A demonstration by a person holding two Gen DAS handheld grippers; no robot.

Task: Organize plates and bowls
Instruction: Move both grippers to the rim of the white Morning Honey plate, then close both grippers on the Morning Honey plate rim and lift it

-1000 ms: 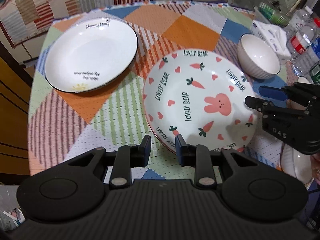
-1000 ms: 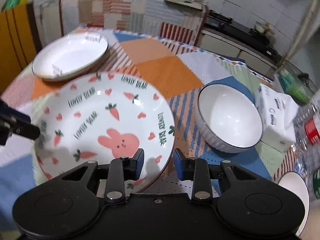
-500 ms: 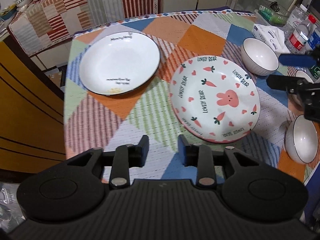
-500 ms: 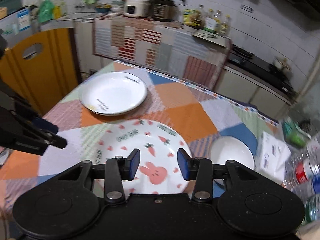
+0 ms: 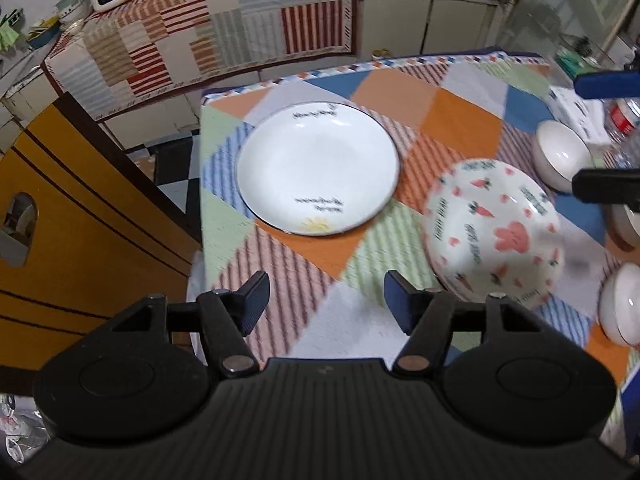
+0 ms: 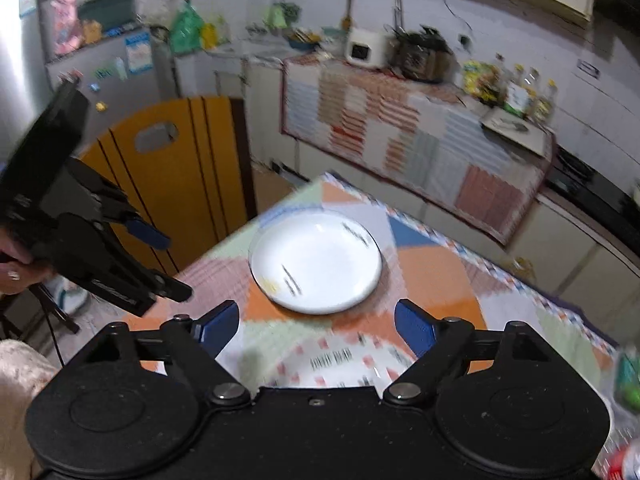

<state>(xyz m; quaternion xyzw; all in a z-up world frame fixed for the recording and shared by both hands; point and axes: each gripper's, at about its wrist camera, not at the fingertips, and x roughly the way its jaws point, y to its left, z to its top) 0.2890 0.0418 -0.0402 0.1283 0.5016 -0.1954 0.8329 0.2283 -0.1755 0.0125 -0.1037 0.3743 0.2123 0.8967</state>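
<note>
Both grippers above table, jaws wide open, nothing held.
Left gripper (image 5: 325, 300), right gripper (image 6: 316, 328); white plate (image 5: 318, 168) beside bunny plate (image 5: 496, 232), bowls (image 5: 562, 156) near the bottles (image 5: 624, 120).

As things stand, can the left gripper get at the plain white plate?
Probably yes: the left gripper is open and empty, and only bare tablecloth lies between it and the white plate.

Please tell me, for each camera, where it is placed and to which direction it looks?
Left wrist: on the left gripper, above the table's near edge, looking down at the white plate and rabbit plate; its open fingers show.
Right wrist: on the right gripper, higher, facing the kitchen counter; its open fingers show.
Shared: the white plate, and each shows the other gripper.
</note>
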